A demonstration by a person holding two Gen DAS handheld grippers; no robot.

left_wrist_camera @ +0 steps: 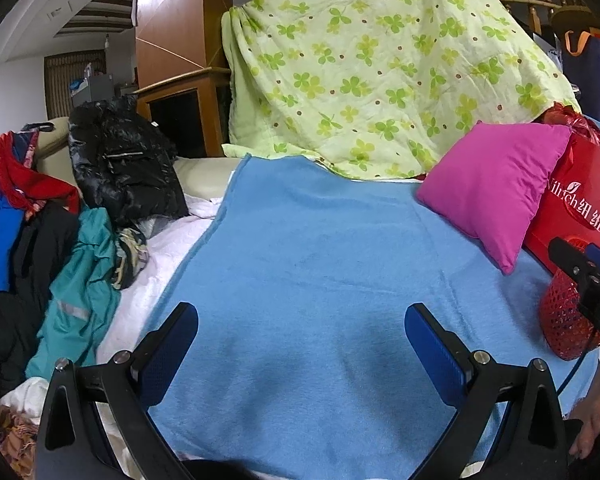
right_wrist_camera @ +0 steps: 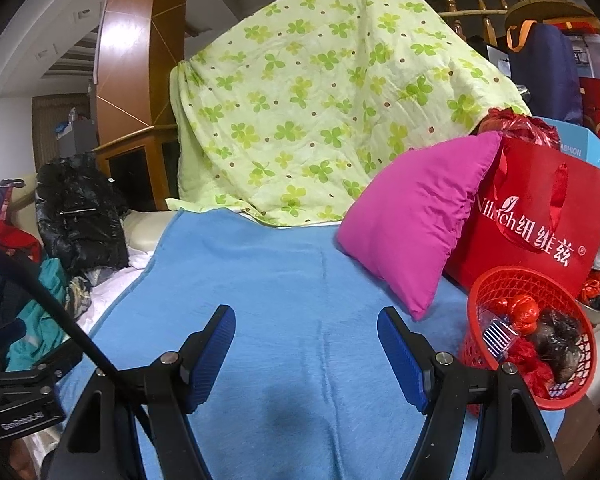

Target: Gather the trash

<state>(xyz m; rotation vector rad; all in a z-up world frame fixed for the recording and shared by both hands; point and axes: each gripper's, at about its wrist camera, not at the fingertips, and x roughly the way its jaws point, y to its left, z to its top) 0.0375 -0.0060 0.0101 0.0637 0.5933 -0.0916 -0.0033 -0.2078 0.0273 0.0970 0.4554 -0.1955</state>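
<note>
A red mesh basket [right_wrist_camera: 496, 280] stands at the right edge of the blue blanket [right_wrist_camera: 284, 280]; it holds several pieces of trash: crumpled red wrappers [right_wrist_camera: 520, 312], a dark plastic bag [right_wrist_camera: 560, 344] and a clear striped packet [right_wrist_camera: 498, 338]. The basket also shows in the left wrist view [left_wrist_camera: 560, 320], partly behind the right gripper's body. My left gripper [left_wrist_camera: 300, 316] is open and empty over the blanket. My right gripper [right_wrist_camera: 306, 320] is open and empty, just left of the basket. No loose trash shows on the blanket.
A pink pillow [right_wrist_camera: 412, 232] leans on a red paper bag [right_wrist_camera: 540, 216] behind the basket. A green clover quilt [right_wrist_camera: 320, 112] is draped at the back. A pile of clothes [left_wrist_camera: 80, 220] with a black jacket [left_wrist_camera: 120, 160] lies left.
</note>
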